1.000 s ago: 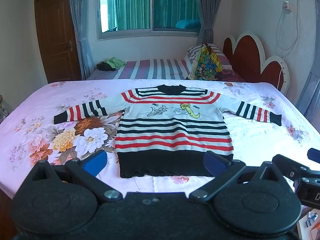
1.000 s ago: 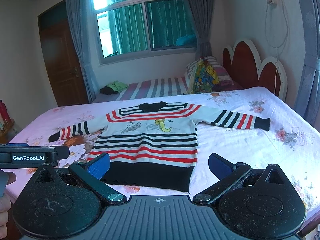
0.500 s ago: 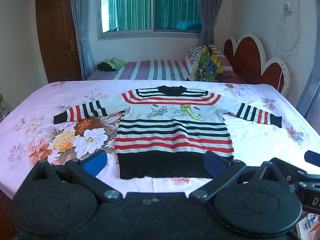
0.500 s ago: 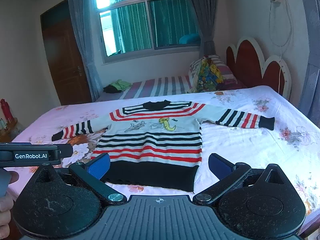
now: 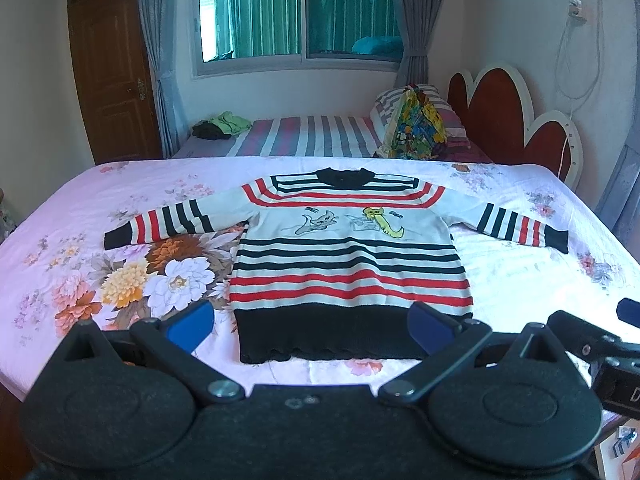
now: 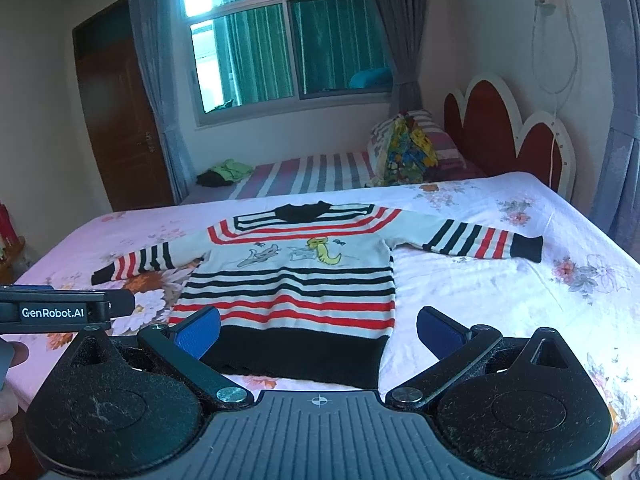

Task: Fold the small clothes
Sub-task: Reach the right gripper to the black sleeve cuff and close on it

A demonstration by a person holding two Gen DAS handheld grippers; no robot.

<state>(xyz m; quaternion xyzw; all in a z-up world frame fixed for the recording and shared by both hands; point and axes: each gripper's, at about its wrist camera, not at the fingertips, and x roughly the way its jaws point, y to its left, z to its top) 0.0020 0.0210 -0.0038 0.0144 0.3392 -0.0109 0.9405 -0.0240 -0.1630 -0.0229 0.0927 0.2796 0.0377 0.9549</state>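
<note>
A small striped sweater in white, red and black, with a cartoon print on the chest, lies flat and face up on the floral bed sheet, both sleeves spread out to the sides. It also shows in the right wrist view. My left gripper is open and empty, hovering just short of the black hem. My right gripper is open and empty, above the hem's right part. The left gripper's body shows at the left edge of the right wrist view.
A second bed with a striped cover stands behind, with a colourful bag and a pile of green and dark clothes on it. A red heart-shaped headboard is at the right. A wooden door is at the left.
Both grippers have crept slightly forward and to the right over the bed's near edge. The sweater has not moved. Both grippers stay open.
</note>
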